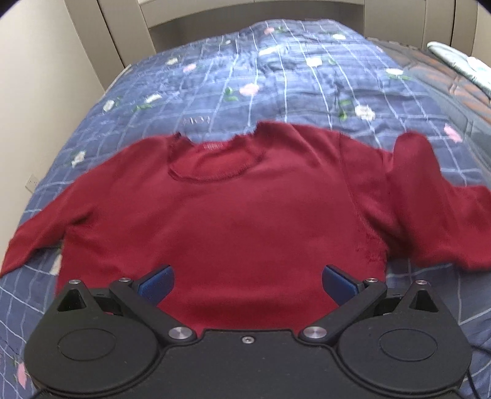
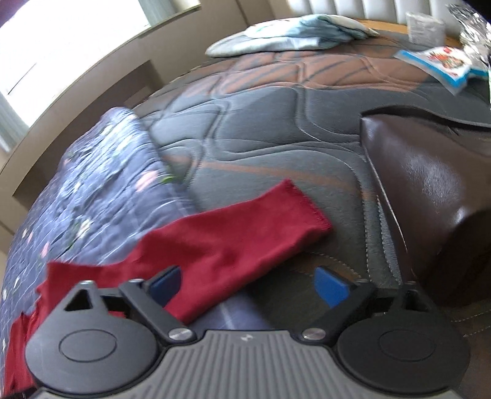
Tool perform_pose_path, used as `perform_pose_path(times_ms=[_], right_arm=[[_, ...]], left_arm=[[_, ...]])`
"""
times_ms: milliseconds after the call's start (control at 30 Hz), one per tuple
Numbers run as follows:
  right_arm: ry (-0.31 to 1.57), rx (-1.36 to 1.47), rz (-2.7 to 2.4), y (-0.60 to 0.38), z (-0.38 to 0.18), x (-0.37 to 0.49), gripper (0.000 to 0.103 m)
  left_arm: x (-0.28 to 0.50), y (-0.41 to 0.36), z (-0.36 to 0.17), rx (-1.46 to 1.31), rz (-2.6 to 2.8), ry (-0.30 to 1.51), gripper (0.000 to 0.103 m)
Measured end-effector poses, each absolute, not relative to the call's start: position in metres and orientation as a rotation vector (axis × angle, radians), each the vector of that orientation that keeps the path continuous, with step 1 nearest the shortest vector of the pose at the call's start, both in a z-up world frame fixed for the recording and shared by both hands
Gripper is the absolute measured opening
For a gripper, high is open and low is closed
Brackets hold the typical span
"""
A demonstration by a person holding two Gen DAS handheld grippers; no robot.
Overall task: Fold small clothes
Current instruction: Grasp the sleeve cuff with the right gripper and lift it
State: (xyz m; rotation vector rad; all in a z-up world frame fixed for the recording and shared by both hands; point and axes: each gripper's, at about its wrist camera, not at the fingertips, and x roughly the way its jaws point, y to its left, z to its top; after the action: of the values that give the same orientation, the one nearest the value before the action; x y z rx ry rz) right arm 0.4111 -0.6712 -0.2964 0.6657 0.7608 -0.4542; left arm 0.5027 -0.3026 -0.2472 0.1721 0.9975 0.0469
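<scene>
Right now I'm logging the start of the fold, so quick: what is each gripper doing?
Left gripper: open, holding nothing, above the dark red knit sweater.
Right gripper: open, holding nothing, over the sweater's sleeve.

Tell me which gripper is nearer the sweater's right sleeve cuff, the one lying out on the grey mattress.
Right. The right gripper is open just short of that sleeve cuff, its sleeve running beneath its left finger. The left gripper is open over the sweater's lower body, away from that cuff.

A home bedroom: quilted mattress [image 2: 276,129], floral bedspread [image 1: 245,76], padded headboard [image 2: 337,7].
</scene>
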Motion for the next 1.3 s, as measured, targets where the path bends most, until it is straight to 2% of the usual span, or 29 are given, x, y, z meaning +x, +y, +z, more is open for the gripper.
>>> perform_pose_path(times_ms=[167,233,300,333,367,400,467,667,967,1300], right_arm=[[0.755,0.704,-0.501,-0.685,-0.314,0.422,0.077],[0.737,0.718,-0.505,-0.688,-0.317,0.424,0.064],[0.740,0.732,-0.519,-0.692,-0.319,0.429,0.036],[0.743,0.736,-0.526,-0.693,-0.320,0.430,0.031],[0.744,0.736,-0.534,-0.694,-0.320,0.432,0.020],[0.740,0.731,-0.539,-0.695,-0.319,0.433,0.012],[0.721,0.703,-0.541,-0.695,-0.312,0.434,0.004],[0.617,0.559,-0.573,-0.698,-0.270,0.427,0.003],[0.545,0.516,-0.603,-0.726,-0.230,0.418,0.003],[0.499,0.262,-0.411,-0.642,-0.176,0.444,0.003]], left_arm=[[0.496,-0.302,-0.262,0.166,0.048,1.034,0.102],[0.493,-0.302,-0.265,0.169,0.046,1.046,0.102],[0.489,-0.301,-0.267,0.175,0.046,1.053,0.102],[0.488,-0.301,-0.268,0.176,0.045,1.056,0.102],[0.488,-0.301,-0.268,0.177,0.044,1.059,0.102],[0.487,-0.300,-0.268,0.178,0.045,1.059,0.102],[0.487,-0.299,-0.267,0.177,0.049,1.057,0.102],[0.492,-0.298,-0.260,0.195,0.054,1.054,0.102],[0.496,-0.289,-0.250,0.184,0.031,1.030,0.102],[0.498,-0.254,-0.229,0.144,0.001,1.004,0.102]])
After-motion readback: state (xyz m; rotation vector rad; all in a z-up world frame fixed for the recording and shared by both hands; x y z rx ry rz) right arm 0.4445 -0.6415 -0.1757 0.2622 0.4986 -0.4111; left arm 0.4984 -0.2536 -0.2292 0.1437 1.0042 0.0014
